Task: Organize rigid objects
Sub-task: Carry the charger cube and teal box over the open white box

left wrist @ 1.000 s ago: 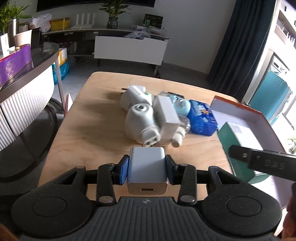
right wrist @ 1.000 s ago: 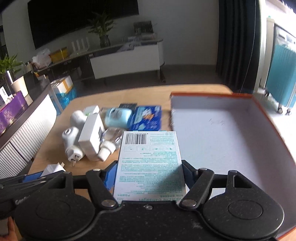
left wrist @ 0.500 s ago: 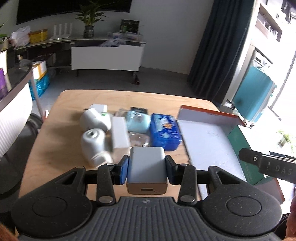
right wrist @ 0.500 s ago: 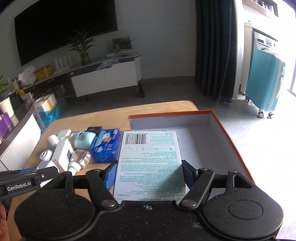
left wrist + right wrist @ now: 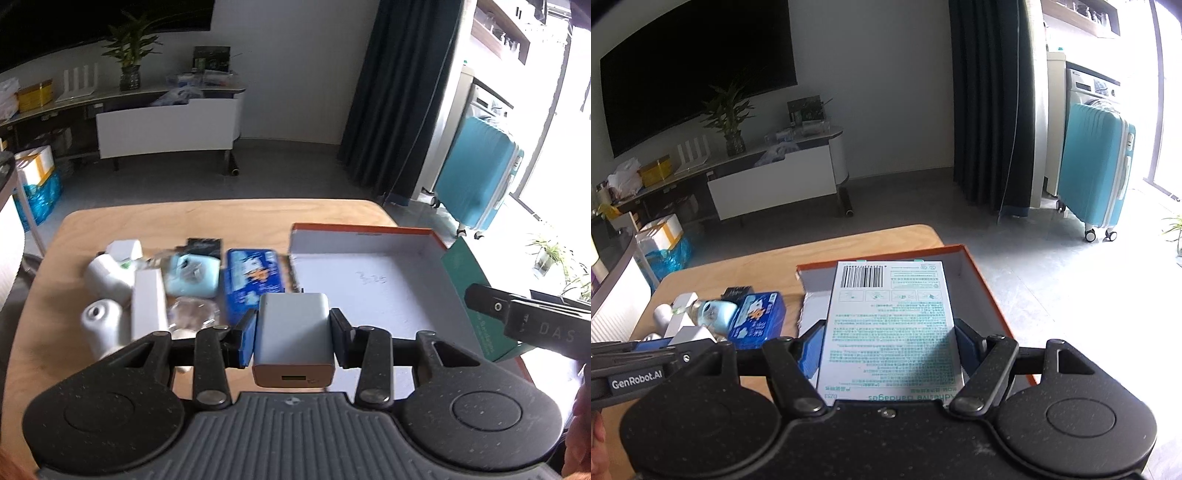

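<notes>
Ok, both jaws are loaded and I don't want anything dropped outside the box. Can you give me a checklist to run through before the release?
1. Left gripper clamps the white charger on both sides: ok.
2. Right gripper clamps the bandage box on both sides: ok.
3. Orange-rimmed box has a bare floor to take both items: ok.
4. Bandage box is over the orange-rimmed box: ok, going by the right wrist view.
5. Charger is past the box's near-left wall: cannot tell; it seems to sit at that edge.
6. Blue tin and the other items on the table are outside the box, clear of the drop spot: ok.
</notes>
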Demonstrator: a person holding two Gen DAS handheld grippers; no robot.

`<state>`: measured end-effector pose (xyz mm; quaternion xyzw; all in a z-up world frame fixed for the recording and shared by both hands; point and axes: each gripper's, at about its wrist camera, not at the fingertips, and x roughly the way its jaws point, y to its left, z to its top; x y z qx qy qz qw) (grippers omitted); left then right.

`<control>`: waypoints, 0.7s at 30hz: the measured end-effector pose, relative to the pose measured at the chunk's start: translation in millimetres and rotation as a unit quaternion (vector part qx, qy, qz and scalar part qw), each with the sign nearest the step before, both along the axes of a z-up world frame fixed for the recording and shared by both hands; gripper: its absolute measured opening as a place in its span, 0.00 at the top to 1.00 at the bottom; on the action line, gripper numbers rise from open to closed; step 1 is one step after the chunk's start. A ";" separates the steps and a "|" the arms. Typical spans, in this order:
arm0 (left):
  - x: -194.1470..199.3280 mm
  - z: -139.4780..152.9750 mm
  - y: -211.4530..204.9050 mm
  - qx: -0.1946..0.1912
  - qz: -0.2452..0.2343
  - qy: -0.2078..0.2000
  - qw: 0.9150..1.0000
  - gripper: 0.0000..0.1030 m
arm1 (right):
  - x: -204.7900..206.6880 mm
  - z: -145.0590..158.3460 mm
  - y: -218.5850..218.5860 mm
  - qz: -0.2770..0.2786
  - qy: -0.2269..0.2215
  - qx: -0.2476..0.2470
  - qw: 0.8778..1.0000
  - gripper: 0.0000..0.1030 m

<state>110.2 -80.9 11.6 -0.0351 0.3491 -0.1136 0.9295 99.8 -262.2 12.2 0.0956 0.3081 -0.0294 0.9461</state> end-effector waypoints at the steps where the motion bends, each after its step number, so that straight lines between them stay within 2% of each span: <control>1: 1.9 -0.1 -3.6 -0.001 -0.003 -0.001 1.000 0.60 | -0.4 0.1 -3.7 0.000 -0.001 0.002 1.000 0.18; 21: 25.0 3.2 -51.9 -0.004 -0.019 0.003 1.000 0.60 | 12.0 -0.1 -30.3 0.001 -0.013 -0.014 1.000 0.18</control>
